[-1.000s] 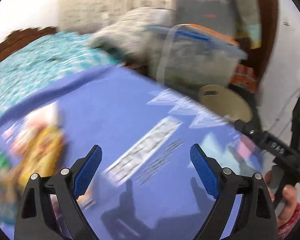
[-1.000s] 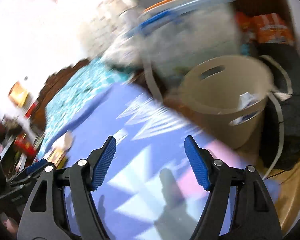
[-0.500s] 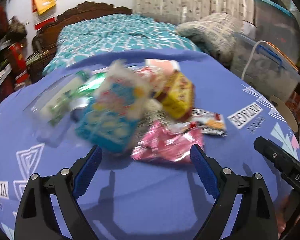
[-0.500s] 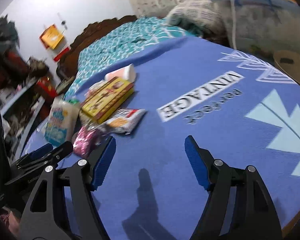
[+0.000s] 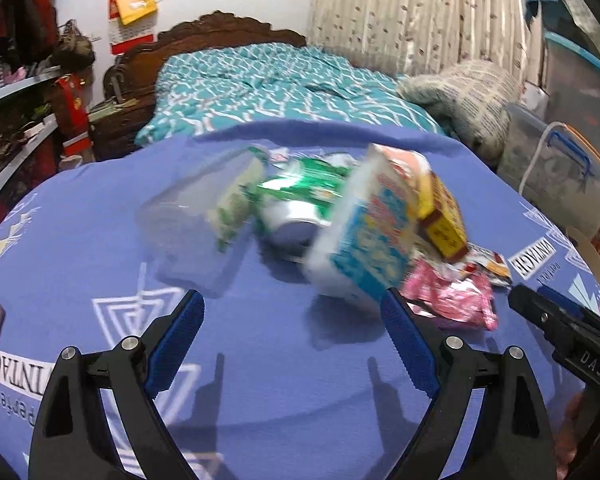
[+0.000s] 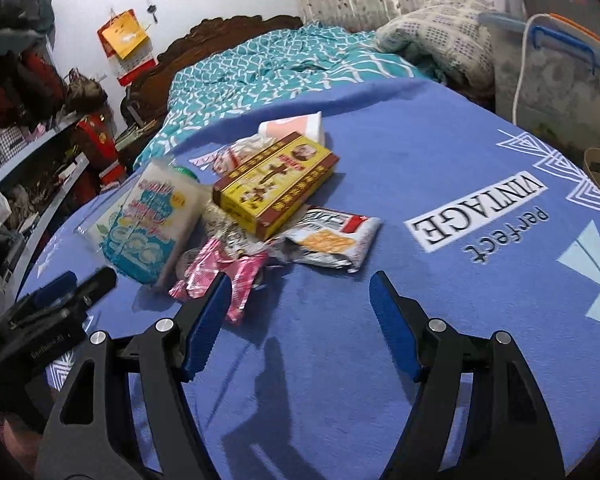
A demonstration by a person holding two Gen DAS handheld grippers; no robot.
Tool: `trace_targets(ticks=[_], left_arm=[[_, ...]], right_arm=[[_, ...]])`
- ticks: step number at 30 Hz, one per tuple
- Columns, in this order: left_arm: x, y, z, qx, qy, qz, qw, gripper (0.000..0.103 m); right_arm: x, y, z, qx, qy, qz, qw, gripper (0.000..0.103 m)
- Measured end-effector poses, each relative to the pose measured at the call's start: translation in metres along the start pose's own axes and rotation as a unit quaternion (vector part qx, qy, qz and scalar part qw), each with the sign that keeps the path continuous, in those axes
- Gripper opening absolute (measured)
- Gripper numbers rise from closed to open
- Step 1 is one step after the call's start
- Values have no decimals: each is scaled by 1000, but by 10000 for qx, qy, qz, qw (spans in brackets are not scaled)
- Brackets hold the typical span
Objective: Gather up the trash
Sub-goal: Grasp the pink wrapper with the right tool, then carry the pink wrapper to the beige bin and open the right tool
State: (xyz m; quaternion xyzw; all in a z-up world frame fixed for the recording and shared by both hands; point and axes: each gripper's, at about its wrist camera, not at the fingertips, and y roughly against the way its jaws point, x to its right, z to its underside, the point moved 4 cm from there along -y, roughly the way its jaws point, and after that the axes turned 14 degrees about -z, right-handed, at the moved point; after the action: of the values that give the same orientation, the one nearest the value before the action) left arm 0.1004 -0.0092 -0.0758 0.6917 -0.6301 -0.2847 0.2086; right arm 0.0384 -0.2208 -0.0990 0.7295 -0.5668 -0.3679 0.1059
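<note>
Trash lies heaped mid-way on the blue printed tablecloth (image 6: 380,152). Largest is the white-and-blue plastic packet (image 6: 148,224), left of the yellow cardboard box (image 6: 276,182); the crumpled pink foil wrapper (image 6: 224,276) sits in front of the box. Both grippers, left (image 5: 292,344) and right (image 6: 300,322), hover empty with fingers spread wide, probably poised for a first pick.

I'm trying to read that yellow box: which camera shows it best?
The right wrist view: the yellow box lies sharp there, its printed top face showing whole. The left wrist view catches only a blurred end of it, partly behind the blue-and-white packet.
</note>
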Motion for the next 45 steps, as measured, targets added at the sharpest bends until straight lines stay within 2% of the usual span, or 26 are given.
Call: trace_targets(ticks=[4,7,12,16,18,20,22,24,25,27,28,29,30,33,37,42,45], left_arm=[[-22,-6,0,-62,251,54,9997,86],[-28,-9,0,-177,412,235,9987,86],[-19,-9,0,-126,302,417,9986,85],[-13,-2,0,30,193,471,9987,85],[-11,-2,-3,15,244,645,9976,85],[-9,-7,-8,-135,385,974,9944,84],[-5,-13,-14,-302,469,1191,9913,79],[2,-18,-20,-435,533,1380,9880,77],[8,-21,-24,-452,511,1421,9875,68],[15,-27,-26,-536,414,1378,9881,58],[20,-31,-26,-632,400,1471,9863,42],[24,-34,-25,-714,407,1616,9834,42],[26,-31,-24,-717,413,1681,9823,38],[24,-10,-18,-563,339,1799,9815,30],[17,17,2,-489,322,1875,9805,29],[25,46,22,-380,93,2095,9770,28],[55,60,16,-208,-244,2280,9731,28]], right_arm=[[-9,-9,5,-68,238,100,9996,72],[-9,-6,6,-18,241,157,9996,72],[-4,-9,6,-95,125,103,9998,72],[-2,-10,5,-184,-18,-170,9997,72],[-2,-13,5,-279,-59,-349,9990,71],[-3,-19,5,-403,-139,-538,9976,70],[-2,-26,3,-514,-267,-721,9957,68],[-1,-36,2,-617,-430,-853,9935,63],[0,-40,1,-682,-502,-907,9923,60],[-6,-46,-1,-726,-453,-1019,9911,39],[-9,-51,1,-861,-403,-1076,9896,22],[-12,-55,3,-968,-366,-1100,9885,16],[-15,-54,4,-981,-305,-1140,9882,15],[-19,-35,9,-824,-157,-1196,9893,13],[-2,0,19,-483,-186,-971,9939,13],[48,41,23,34,-649,-510,9966,13],[80,63,24,285,-990,-317,9942,13]])
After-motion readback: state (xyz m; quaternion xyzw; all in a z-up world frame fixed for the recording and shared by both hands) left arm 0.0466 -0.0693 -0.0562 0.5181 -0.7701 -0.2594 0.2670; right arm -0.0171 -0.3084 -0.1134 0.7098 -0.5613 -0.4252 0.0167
